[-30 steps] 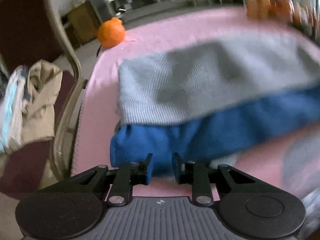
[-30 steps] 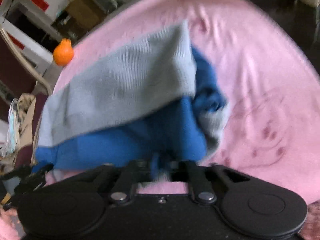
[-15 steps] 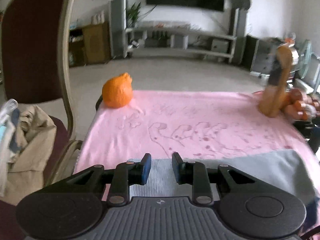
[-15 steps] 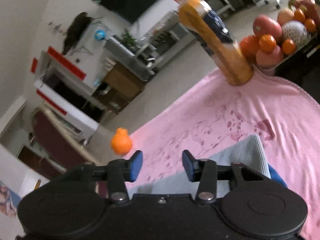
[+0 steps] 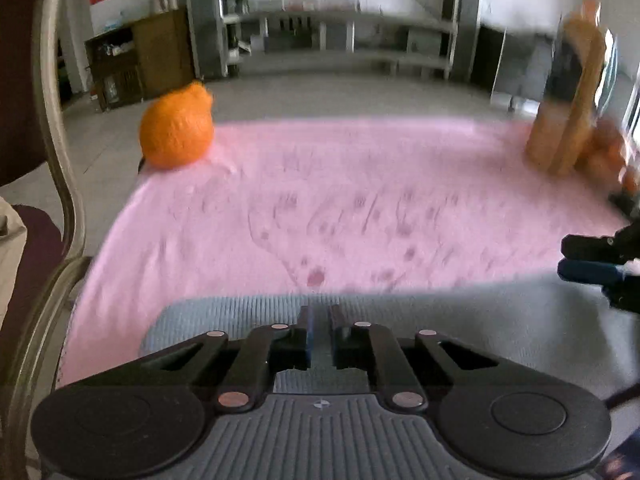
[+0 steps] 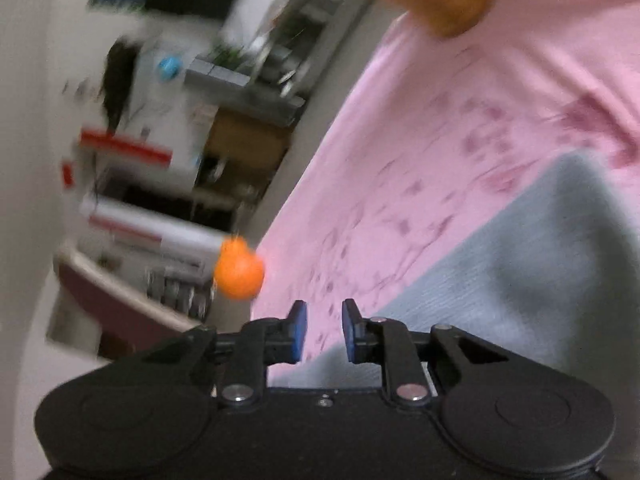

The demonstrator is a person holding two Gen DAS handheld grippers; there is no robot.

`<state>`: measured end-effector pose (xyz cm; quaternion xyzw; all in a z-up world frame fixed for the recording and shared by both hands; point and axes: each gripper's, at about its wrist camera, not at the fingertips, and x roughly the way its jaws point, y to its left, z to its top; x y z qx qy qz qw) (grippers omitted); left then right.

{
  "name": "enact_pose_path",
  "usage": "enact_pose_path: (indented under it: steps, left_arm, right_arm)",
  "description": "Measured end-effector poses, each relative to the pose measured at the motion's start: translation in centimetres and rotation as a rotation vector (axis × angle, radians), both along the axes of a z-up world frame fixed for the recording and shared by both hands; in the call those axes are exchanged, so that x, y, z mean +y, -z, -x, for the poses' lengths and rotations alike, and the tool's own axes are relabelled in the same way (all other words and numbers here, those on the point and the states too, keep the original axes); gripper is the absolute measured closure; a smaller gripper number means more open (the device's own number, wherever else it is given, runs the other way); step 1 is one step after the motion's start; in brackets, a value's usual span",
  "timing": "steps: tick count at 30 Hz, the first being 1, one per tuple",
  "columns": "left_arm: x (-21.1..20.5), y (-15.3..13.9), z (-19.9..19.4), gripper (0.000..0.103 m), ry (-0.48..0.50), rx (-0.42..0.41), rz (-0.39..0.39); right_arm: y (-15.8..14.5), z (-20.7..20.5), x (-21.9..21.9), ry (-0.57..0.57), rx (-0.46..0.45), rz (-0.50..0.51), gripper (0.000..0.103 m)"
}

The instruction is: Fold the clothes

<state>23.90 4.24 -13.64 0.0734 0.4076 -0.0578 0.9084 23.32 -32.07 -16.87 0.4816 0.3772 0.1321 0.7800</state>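
Grey knit garment lies flat at the near table edge, soft and floppy so best gripped at hem corners; left tongs nearly pressed together above it, right tongs spread, holding nothing.

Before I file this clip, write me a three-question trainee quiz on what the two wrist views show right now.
1. True or false: the left claw has its tips over the grey knit garment.
2. Multiple choice: the orange fruit sits A) on the garment, B) at a far corner of the pink tablecloth, C) on the chair.
3. Fill in: the right claw has a clear gap between its blue pads, so it is ____.

Key: 1 true; 2 B; 3 open.
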Motion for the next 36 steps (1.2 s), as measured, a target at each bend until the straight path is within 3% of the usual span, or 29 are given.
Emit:
enact_pose_path:
  steps: [1, 2, 5, 10, 12, 14, 16, 17, 21, 24, 27, 29, 32, 33, 34, 36]
  left_arm:
    - [0.4, 0.3, -0.2, 0.090, -0.031, 0.001, -0.018]
    - [0.9, 0.3, -0.4, 0.090, -0.063, -0.005, -0.029]
    - [2.6, 0.0, -0.3, 0.090, -0.153, -0.015, -0.041]
    - [5.3, -1.0, 0.3, 0.091, -0.296, -0.021, -0.041]
    - [6.4, -1.5, 0.6, 0.092, -0.354, -0.023, -0.041]
    - [7.5, -1.9, 0.9, 0.093, -0.411, -0.025, -0.041]
    - [8.6, -2.3, 1.2, 0.093, -0.468, -0.028, -0.041]
    - [9.2, -2.5, 1.3, 0.092, -0.497, -0.029, -0.041]
    - [9.2, -5.5, 5.6, 0.087, -0.448, -0.084, -0.001]
    - [9.0, -6.5, 9.6, 0.086, -0.353, -0.098, 0.081]
    - [8.8, -6.5, 13.5, 0.086, -0.237, -0.074, 0.175]
    - [7.6, -5.4, 14.3, 0.086, -0.131, -0.017, 0.189]
    - [5.0, -3.9, 15.0, 0.082, -0.044, 0.030, 0.138]
    - [4.1, -3.6, 15.1, 0.082, -0.037, 0.025, 0.111]
    - [3.3, -3.5, 15.2, 0.082, -0.033, 0.017, 0.084]
    - [2.3, -3.2, 15.3, 0.081, -0.046, -0.012, 0.046]
  right_arm:
    - [0.6, -0.3, 0.4, -0.014, 0.021, 0.033, 0.088]
    - [1.4, -0.3, 0.3, -0.008, 0.052, 0.063, 0.103]
    - [2.4, 0.4, -1.5, 0.049, 0.061, 0.037, 0.103]
    - [0.9, 3.4, -5.5, 0.270, 0.076, 0.237, 0.103]
    - [0.7, 4.8, -7.0, 0.364, 0.070, 0.259, 0.103]
    - [1.0, 5.9, -8.1, 0.440, 0.109, 0.211, 0.103]
    - [0.3, 7.1, -8.4, 0.487, 0.136, 0.224, 0.096]
    - [-0.5, 7.8, -8.3, 0.508, 0.141, 0.254, 0.082]
    - [-3.8, 10.9, -8.5, 0.485, 0.059, 0.140, 0.078]
    - [-6.5, 14.1, -7.9, 0.394, -0.043, 0.059, 0.066]
    - [-8.1, 17.3, -6.9, 0.321, -0.097, 0.076, 0.060]
    - [-8.0, 19.3, -5.9, 0.294, -0.098, 0.119, 0.053]
    - [-7.2, 18.3, -4.3, 0.235, -0.019, 0.184, 0.056]
    - [-6.5, 17.5, -3.4, 0.196, 0.009, 0.200, 0.059]
    - [-5.9, 16.9, -2.4, 0.155, 0.035, 0.216, 0.073]
    - [-5.7, 16.2, -0.6, 0.095, 0.034, 0.264, 0.078]
